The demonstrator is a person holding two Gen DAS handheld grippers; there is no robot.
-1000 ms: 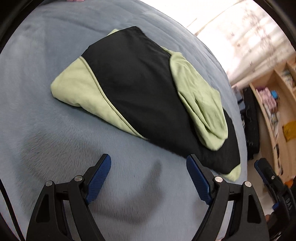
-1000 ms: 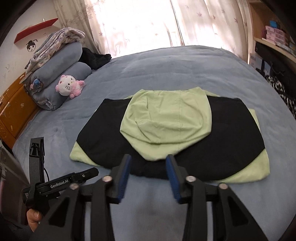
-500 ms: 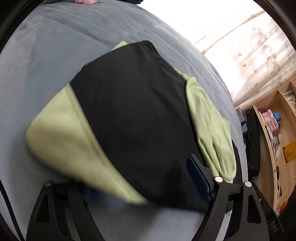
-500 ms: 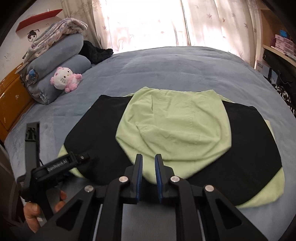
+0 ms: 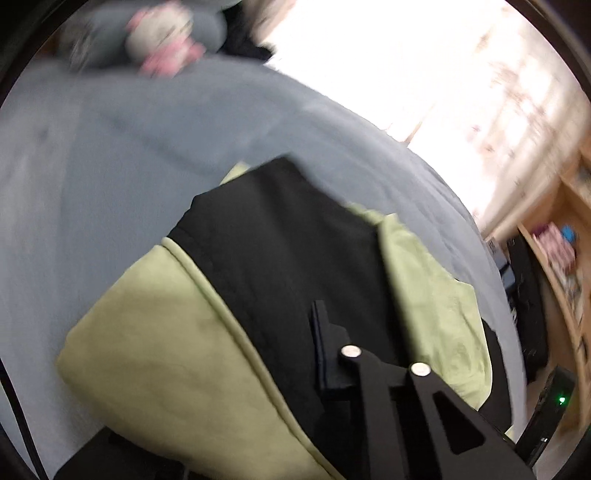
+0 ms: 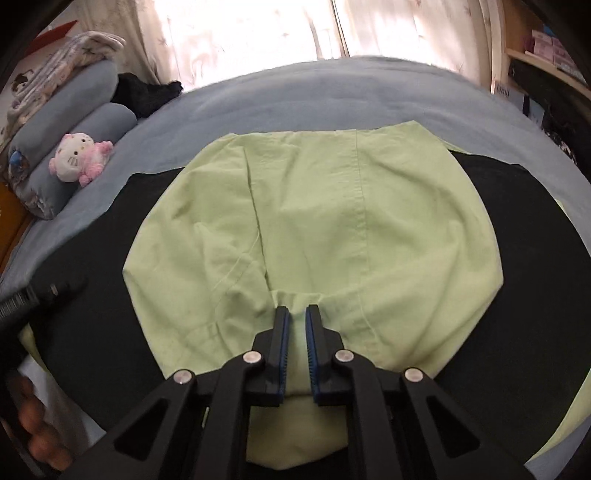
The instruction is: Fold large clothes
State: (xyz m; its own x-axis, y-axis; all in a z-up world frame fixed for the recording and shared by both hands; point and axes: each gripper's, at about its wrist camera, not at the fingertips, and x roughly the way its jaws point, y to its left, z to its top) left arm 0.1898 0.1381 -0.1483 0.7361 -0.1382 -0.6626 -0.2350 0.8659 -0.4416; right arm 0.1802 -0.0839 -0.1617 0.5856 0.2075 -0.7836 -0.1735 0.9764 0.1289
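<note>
A folded black and light-green hooded garment [image 6: 517, 258] lies on a grey-blue bed [image 6: 314, 96]. Its green hood [image 6: 314, 221] lies on top in the middle. My right gripper [image 6: 296, 314] is shut on a pinch of the hood's near edge. In the left wrist view the garment [image 5: 258, 266] fills the middle. My left gripper [image 5: 317, 332] is over the garment's left end, where a green panel [image 5: 155, 332] drapes over its left finger. Only the right finger [image 5: 325, 354] shows, so the gap is hidden.
Rolled grey-blue bedding [image 6: 62, 122] and a pink and white plush toy [image 6: 79, 157] lie at the bed's far left. A black item [image 6: 147, 92] lies by the curtained window [image 6: 258, 29]. Wooden shelves [image 5: 565, 266] stand to the right. A hand [image 6: 33, 424] shows at lower left.
My right gripper moved forward and shut on the hood's edge. My left gripper moved in under the garment's left end, which now lies over its left finger.
</note>
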